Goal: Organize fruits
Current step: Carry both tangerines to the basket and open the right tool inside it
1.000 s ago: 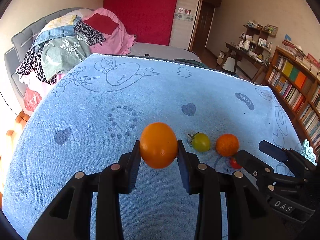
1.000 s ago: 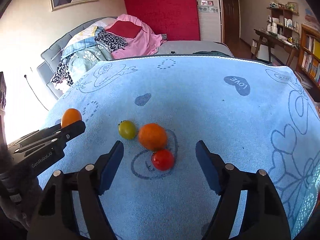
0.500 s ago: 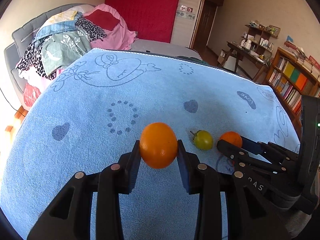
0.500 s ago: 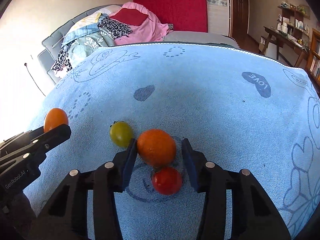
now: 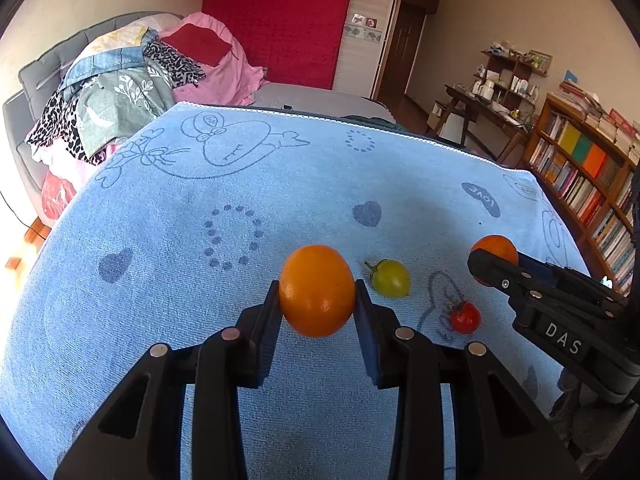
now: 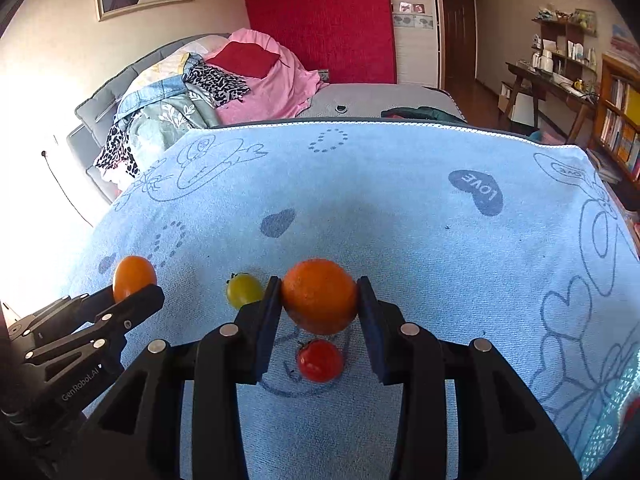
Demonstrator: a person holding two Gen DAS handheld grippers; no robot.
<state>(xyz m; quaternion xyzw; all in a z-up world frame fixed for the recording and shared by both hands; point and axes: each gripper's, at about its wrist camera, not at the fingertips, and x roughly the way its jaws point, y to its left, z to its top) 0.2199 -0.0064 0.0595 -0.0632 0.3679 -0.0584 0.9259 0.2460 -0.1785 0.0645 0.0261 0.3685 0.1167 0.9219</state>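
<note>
Fruits by view. Left wrist: the left gripper [image 5: 316, 292] clamps a smooth orange fruit [image 5: 317, 290] above the blue towel [image 5: 160, 280], left of the green tomato [image 5: 391, 278]. Right wrist: the right gripper [image 6: 319, 300] clamps a rough orange [image 6: 319, 295], right of the green tomato, beyond the red tomato [image 6: 320, 361].

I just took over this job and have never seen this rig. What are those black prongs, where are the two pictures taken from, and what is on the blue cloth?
The prongs are two hand-held grippers, each with a fisheye camera looking along its fingers. In the left wrist view, the left gripper is shut on a smooth orange fruit. In the right wrist view, the right gripper is shut on a rougher orange. Each gripper also shows at the edge of the other view. Lying on the blue towel are a yellow-green tomato and a red tomato.
</note>
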